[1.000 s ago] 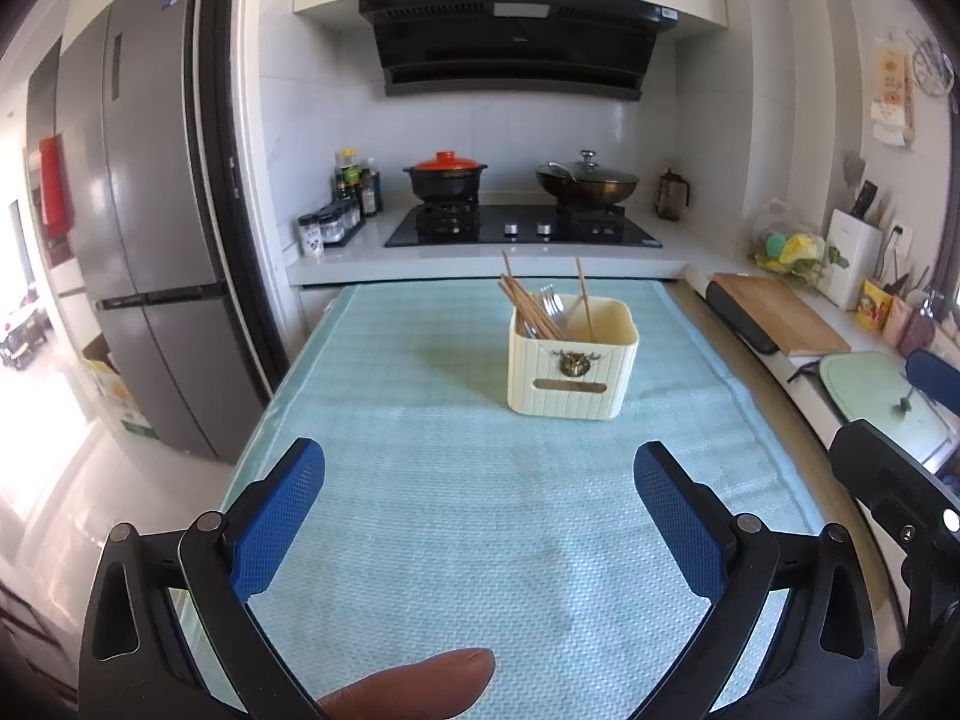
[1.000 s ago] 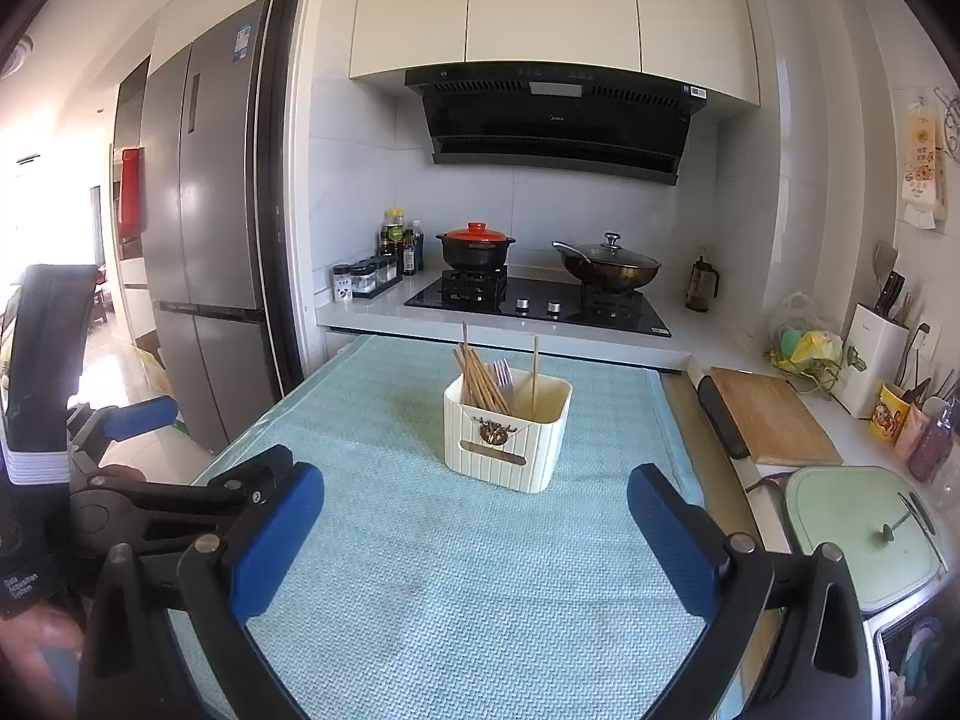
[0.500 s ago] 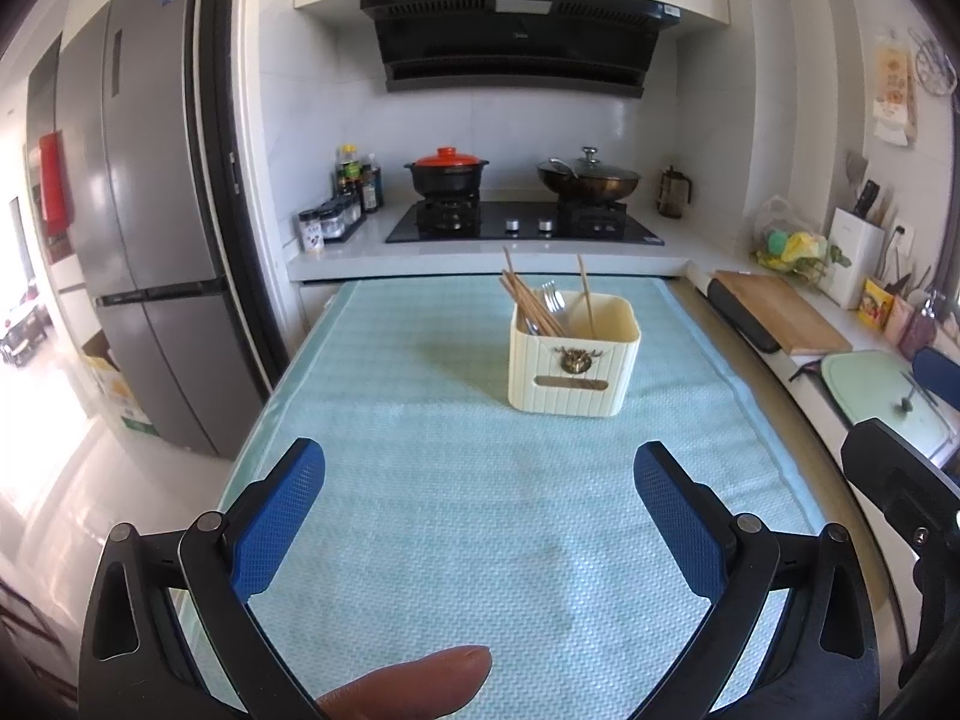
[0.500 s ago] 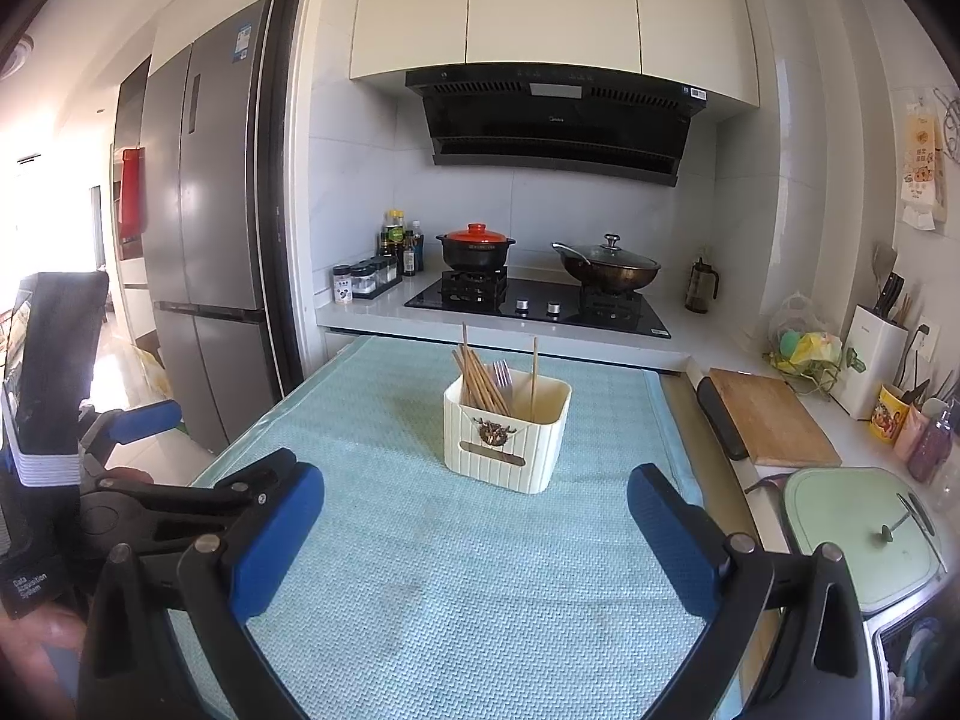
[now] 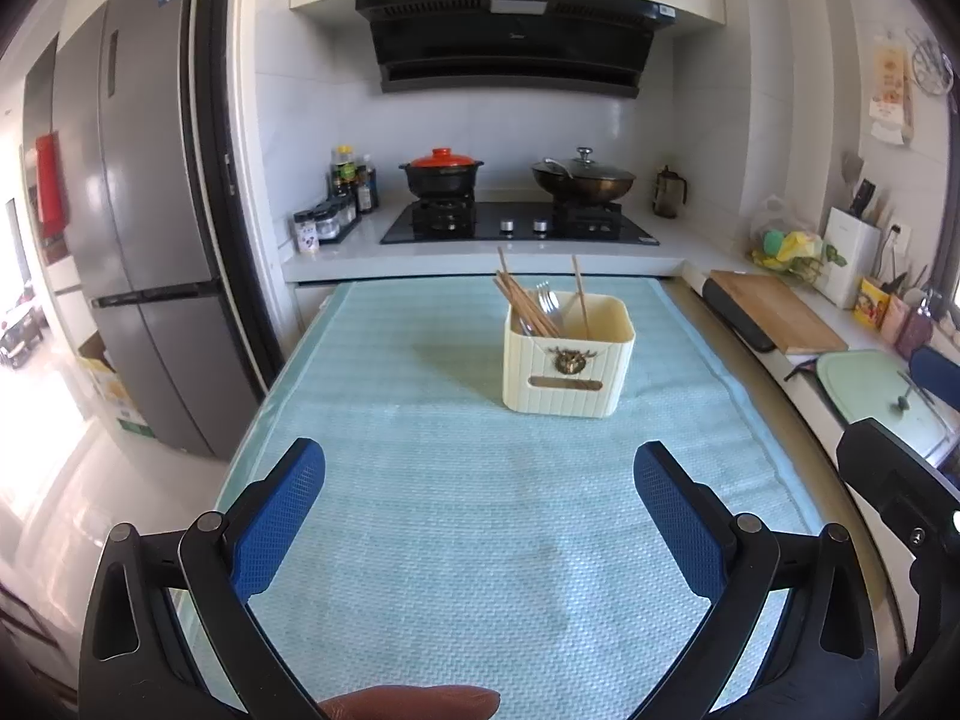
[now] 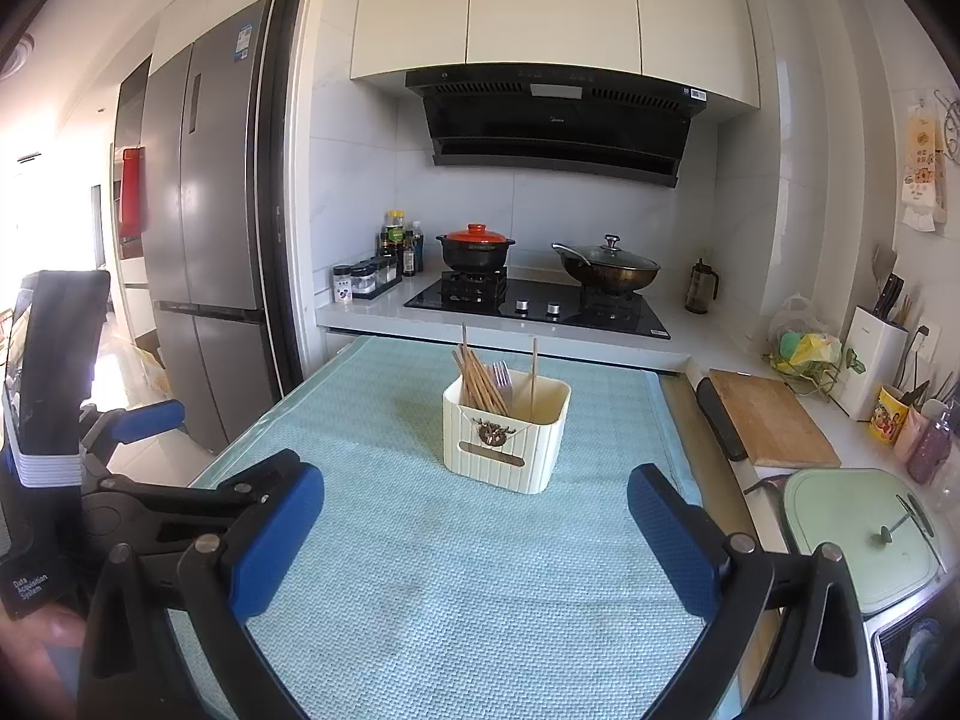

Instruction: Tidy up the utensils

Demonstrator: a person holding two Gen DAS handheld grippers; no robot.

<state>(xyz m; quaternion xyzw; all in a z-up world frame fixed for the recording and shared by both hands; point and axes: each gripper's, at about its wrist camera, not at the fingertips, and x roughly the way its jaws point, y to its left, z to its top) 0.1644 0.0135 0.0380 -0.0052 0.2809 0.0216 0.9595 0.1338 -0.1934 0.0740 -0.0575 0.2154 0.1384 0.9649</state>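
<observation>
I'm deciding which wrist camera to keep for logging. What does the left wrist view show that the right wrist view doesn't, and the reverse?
Only the left wrist view shows a fingertip at its bottom edge and the left gripper, open and empty. Only the right wrist view shows the black recording unit at far left and the right gripper, also open and empty. Both share the cream utensil holder with chopsticks and a fork, standing on the teal mat, with the stove behind.

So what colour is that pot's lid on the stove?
Orange-red lid on the black pot, clearest in the right wrist view.
</observation>
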